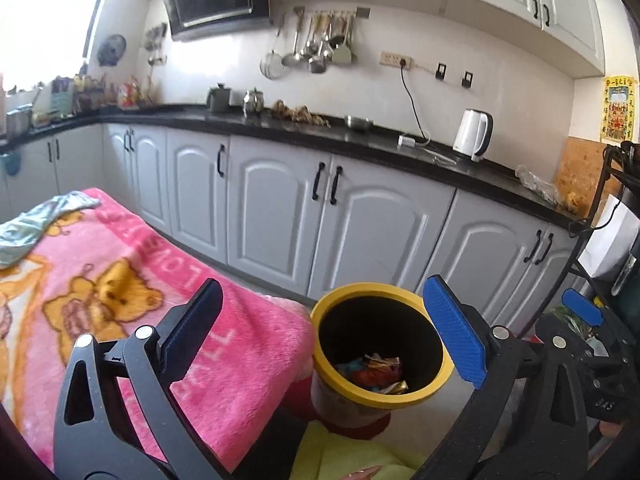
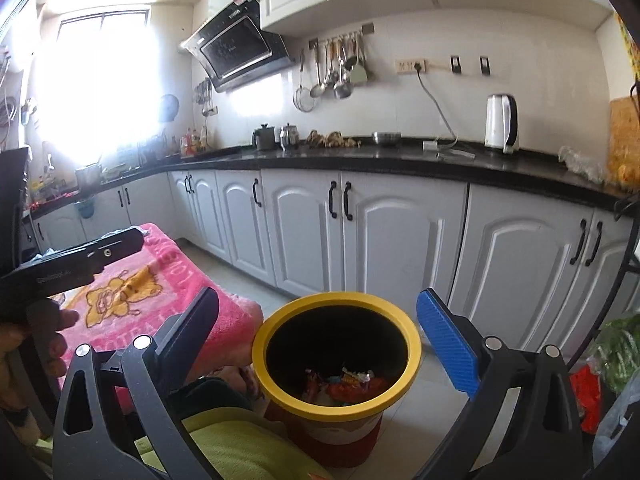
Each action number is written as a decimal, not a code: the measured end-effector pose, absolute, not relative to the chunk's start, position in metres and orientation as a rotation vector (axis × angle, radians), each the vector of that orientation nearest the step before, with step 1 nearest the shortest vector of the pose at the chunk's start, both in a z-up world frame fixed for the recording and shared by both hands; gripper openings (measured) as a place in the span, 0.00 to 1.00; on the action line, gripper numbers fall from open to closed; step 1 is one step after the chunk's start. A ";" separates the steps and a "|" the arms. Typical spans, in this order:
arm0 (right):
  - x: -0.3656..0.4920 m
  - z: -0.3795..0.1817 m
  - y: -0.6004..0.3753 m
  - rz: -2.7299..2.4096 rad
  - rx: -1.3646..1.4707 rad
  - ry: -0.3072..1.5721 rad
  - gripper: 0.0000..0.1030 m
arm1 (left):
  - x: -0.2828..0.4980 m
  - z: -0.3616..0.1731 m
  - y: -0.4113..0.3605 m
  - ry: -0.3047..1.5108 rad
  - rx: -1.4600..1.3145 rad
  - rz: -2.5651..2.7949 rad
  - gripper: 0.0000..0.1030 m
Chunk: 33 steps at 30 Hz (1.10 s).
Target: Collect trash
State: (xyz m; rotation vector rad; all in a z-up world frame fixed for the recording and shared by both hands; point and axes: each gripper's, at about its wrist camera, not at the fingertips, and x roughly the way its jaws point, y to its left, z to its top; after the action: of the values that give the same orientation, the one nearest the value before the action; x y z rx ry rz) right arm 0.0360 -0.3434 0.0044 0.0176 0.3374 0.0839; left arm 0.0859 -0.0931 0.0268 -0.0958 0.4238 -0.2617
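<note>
A round bin with a yellow rim (image 1: 360,289) stands on the floor by the corner of a table. Several coloured wrappers (image 1: 378,372) lie at its bottom. My left gripper (image 1: 323,292) hangs open over the bin, with nothing between its blue pads. In the right wrist view the same bin rim (image 2: 340,298) and wrappers (image 2: 344,384) lie below my right gripper (image 2: 318,294), which is also open and empty. The left gripper (image 2: 80,256) shows at the left there, held by a hand (image 2: 44,332). The right gripper's blue pad (image 1: 582,312) shows at the right edge of the left wrist view.
A pink cartoon blanket (image 1: 120,280) covers the table to the left, with a pale cloth (image 1: 36,220) on it. White cabinets (image 1: 280,216) under a black counter with a kettle (image 1: 474,134) run behind. A metal rack (image 1: 616,200) and a red bag (image 2: 586,396) stand right.
</note>
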 end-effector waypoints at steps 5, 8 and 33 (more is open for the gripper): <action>0.017 0.000 -0.330 0.028 -0.003 0.266 0.94 | 0.057 0.026 -0.086 0.359 -0.075 -0.216 0.89; 0.010 -0.009 -0.322 0.012 -0.006 0.271 0.94 | 0.044 0.023 -0.083 0.337 -0.087 -0.206 0.89; 0.003 -0.015 -0.306 0.022 -0.063 0.263 0.94 | 0.031 0.017 -0.077 0.304 -0.083 -0.204 0.89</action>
State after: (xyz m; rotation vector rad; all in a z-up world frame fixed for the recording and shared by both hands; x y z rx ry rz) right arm 0.0034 -0.3063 -0.0148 -0.0628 0.2631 0.0215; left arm 0.0311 -0.0769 0.0173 -0.0832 0.3043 -0.2036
